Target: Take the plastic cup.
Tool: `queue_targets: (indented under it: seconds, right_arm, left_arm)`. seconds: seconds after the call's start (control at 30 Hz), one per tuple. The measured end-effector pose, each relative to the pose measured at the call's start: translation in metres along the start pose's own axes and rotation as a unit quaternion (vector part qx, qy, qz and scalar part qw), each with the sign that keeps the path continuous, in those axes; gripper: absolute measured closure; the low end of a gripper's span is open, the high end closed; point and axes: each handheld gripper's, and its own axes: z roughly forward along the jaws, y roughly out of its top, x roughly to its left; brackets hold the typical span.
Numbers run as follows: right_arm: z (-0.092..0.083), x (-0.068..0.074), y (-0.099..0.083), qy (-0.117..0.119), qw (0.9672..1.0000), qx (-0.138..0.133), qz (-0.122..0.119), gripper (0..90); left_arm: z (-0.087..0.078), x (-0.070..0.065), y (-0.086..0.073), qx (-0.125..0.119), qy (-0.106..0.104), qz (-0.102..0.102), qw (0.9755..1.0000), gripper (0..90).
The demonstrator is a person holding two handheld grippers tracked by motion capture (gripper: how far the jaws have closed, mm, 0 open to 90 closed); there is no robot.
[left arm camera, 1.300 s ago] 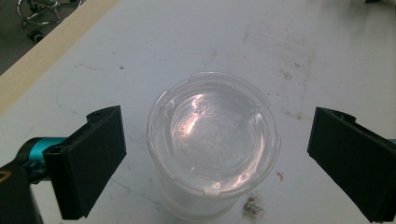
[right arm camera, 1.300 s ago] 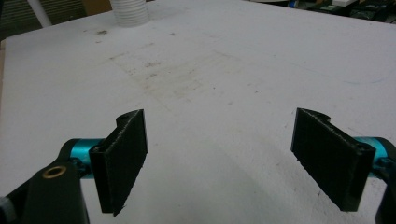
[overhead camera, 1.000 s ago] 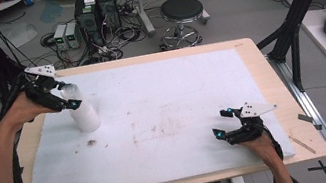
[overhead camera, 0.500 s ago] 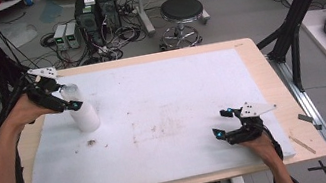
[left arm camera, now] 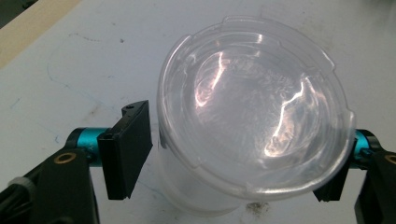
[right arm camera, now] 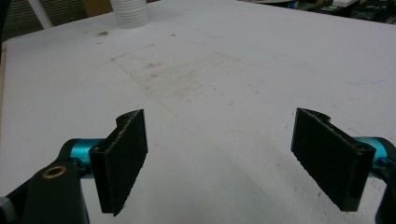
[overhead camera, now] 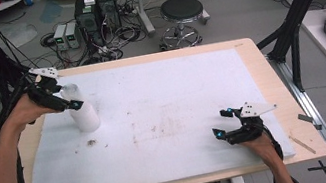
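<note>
A translucent white plastic cup [overhead camera: 86, 117] with a clear lid [left arm camera: 252, 112] stands upright at the far left of the white mat [overhead camera: 170, 115]. My left gripper [overhead camera: 69, 95] reaches over it from the left, one jaw on each side of the cup just under the lid. Its jaws have just been closing with the cup between them. The left pad [left arm camera: 128, 149] lies against the cup wall, and the lid's rim largely hides the right pad. My right gripper [overhead camera: 223, 123] rests low near the mat's front right, open, nothing between its pads [right arm camera: 123, 158]. The cup [right arm camera: 130, 11] is far from it.
Brown smudges [overhead camera: 157, 125] mark the mat's middle, and a dark speck [overhead camera: 92, 142] lies just in front of the cup. The wooden table edge [overhead camera: 272, 87] borders the mat. A stool [overhead camera: 181, 12] and electronics boxes [overhead camera: 96, 9] stand on the floor beyond.
The left gripper's jaws have drawn in closer around the cup's top. Both hands and the cup have stayed where they were.
</note>
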Motion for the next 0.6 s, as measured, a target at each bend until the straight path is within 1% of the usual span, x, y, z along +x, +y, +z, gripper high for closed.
queue_targets:
  seconds: [0.17,0.33,0.43,0.6]
  right_arm:
    - [0.0,-0.0001,0.0,-0.001,1.0,-0.001,-0.001,18.6]
    - [0.0001,-0.0004,0.0,0.0,1.0,-0.001,0.0,18.6]
    - [0.0,-0.0003,0.0,0.0,1.0,-0.001,0.0,18.6]
    - [0.0,-0.0005,0.0,0.001,1.0,-0.002,0.0,18.6]
  left_arm:
    - [-0.0008,-0.0005,-0.0002,-0.001,-0.001,-0.002,1.0,29.9]
    - [-0.0019,-0.0011,-0.0001,-0.001,0.001,-0.002,1.0,30.8]
    - [-0.0028,-0.001,0.0001,0.002,0.002,0.001,1.0,31.5]
    - [-0.0033,-0.0016,0.0001,-0.001,0.003,-0.001,1.0,32.3]
